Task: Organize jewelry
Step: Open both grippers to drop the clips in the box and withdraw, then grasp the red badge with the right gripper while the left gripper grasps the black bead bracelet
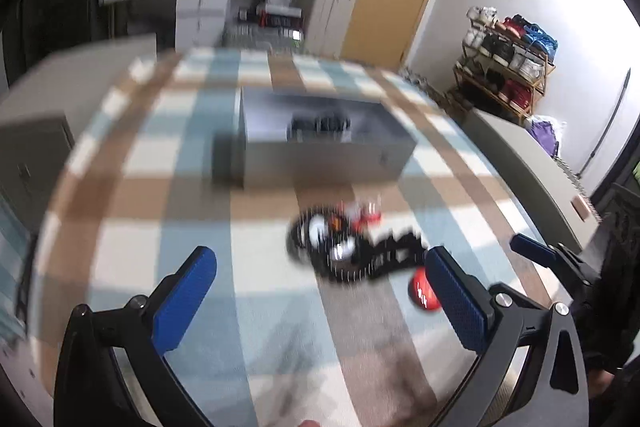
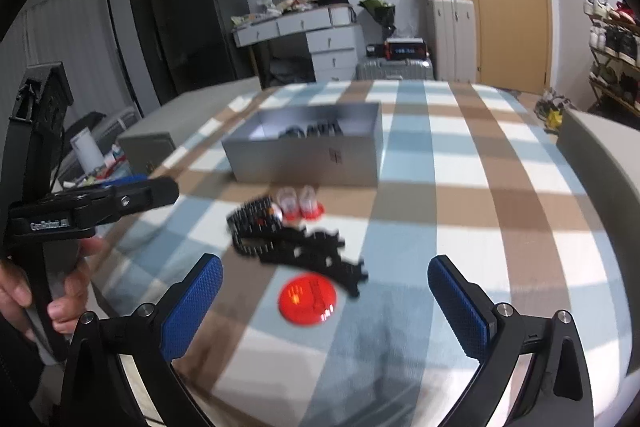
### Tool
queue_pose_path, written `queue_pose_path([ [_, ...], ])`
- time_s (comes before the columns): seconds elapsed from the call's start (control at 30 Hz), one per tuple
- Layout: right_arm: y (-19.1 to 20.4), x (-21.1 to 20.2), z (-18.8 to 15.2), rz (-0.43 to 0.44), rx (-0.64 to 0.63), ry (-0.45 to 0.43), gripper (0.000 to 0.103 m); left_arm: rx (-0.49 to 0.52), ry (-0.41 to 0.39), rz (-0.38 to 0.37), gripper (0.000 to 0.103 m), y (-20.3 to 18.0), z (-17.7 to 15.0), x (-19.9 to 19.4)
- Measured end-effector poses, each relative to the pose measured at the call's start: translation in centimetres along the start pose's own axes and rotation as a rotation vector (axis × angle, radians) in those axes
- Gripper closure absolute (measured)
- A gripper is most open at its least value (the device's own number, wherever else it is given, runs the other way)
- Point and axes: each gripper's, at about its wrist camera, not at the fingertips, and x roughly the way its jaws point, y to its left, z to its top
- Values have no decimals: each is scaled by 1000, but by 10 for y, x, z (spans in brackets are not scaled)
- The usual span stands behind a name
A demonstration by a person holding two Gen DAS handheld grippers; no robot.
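A pile of jewelry lies on the checked cloth: a black beaded bracelet (image 2: 250,227), a black lacy choker (image 2: 320,255), a round red piece (image 2: 307,301) and two red-and-clear pieces (image 2: 300,205). The pile shows blurred in the left wrist view (image 1: 352,247). Behind it stands an open grey box (image 2: 308,151) with dark items inside; it also shows in the left wrist view (image 1: 324,143). My left gripper (image 1: 320,291) is open and empty, just short of the pile. My right gripper (image 2: 326,301) is open and empty above the red piece.
The checked cloth (image 2: 460,207) covers a table. A smaller grey box (image 2: 148,143) sits at the left edge. The left gripper's body and the hand holding it (image 2: 60,227) are at the left. Drawers, suitcases, a door and shoe racks stand beyond.
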Motion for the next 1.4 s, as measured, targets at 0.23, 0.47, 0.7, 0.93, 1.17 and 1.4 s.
queue_pose_path([
  [0.23, -1, 16, -15, 13, 33, 34, 1, -23, 7, 30, 2, 4, -16, -7],
  [0.47, 12, 28, -21, 21, -3, 67, 7, -55, 37, -2, 2, 10, -17, -1],
  [0.7, 17, 36, -22, -18, -33, 90, 20, -36, 49, -12, 2, 7, -16, -3],
  [0.93, 21, 41, -21, -70, -65, 76, 43, -48, 53, -14, 2, 10, -15, -2],
  [1.17, 26, 45, -21, -110, -105, 68, 61, -41, 65, -13, 2, 12, -6, 0],
  [1.4, 18, 36, -20, -75, -55, 37, 61, -9, 91, -12, 2, 10, 4, 9],
])
